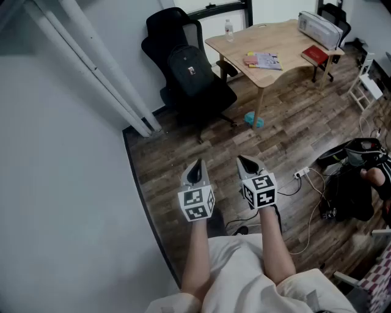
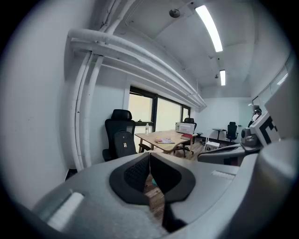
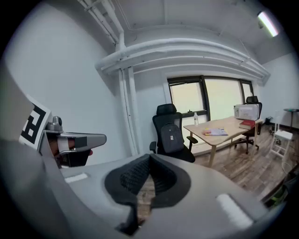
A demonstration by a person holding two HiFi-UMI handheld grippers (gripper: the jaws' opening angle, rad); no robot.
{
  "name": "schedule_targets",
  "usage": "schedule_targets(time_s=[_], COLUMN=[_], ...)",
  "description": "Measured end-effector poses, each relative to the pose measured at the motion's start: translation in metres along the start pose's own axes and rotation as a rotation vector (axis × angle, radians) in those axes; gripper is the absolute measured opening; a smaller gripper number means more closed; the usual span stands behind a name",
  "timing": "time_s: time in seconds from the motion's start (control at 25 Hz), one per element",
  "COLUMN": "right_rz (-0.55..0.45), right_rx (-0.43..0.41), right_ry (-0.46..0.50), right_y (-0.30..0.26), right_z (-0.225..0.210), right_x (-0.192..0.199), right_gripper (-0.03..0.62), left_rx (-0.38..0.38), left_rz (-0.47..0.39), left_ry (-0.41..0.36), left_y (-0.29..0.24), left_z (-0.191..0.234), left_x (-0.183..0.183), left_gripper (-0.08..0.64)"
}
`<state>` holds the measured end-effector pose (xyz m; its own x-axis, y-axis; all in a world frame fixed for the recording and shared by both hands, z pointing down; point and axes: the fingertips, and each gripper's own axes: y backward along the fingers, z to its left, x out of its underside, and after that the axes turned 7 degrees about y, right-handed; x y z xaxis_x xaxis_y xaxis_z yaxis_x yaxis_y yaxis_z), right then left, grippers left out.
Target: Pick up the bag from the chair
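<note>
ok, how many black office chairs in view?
3. The chair by the wall holds the bag. A second chair stands behind the table. A third chair is farther across the room, seen only in the left gripper view. More may be hidden.

Your head camera is looking steeply down from high up, showing the chair and table far away near the top of the frame. Both gripper cameras are sitting low, looking level across the room, and sharing that chair and table mid-frame.
</note>
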<state>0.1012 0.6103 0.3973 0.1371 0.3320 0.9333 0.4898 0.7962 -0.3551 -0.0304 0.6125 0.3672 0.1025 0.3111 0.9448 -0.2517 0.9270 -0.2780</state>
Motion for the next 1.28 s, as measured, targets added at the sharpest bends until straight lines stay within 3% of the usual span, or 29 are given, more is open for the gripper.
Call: schedule_targets(time_s=[0.4,0.6,0.92,1.12,1.28], right_rz=[0.047,0.068,-0.019,0.044,0.077], right_rx=[-0.010,0.001,0.027,0.047,0.092], right_ry=[0.024,-0.004,-0.088,-0.100,-0.146], right_y=[-0.048,-0.089,-0.162,-0.221,-0.253], right_z=[-0.009,-0.031,-0.055,-0.057,-0.065], right_x=[-0.008,-0.026,-0.074,-0.073,-0.066], right_gripper=[0.000,0.000,0.000,0.000,0.000], left_rx=[-0.008,0.039,0.109,0.156,0.151], left_rz=[0.028,0.023,0.034,0.085,0.102], left_ry=[-0.056,-0.016,0.051,0.057,0.087], left_y=[-0.044,-0.096,-0.182,-0.230,-0.254], left_z=[0.030,0.047,0.098,0.143,0.184], left_x=[-0.015,-0.038,-0.071,-0.073,-0.076], left_gripper=[0.011,0.009,0.009,0.009,0.009])
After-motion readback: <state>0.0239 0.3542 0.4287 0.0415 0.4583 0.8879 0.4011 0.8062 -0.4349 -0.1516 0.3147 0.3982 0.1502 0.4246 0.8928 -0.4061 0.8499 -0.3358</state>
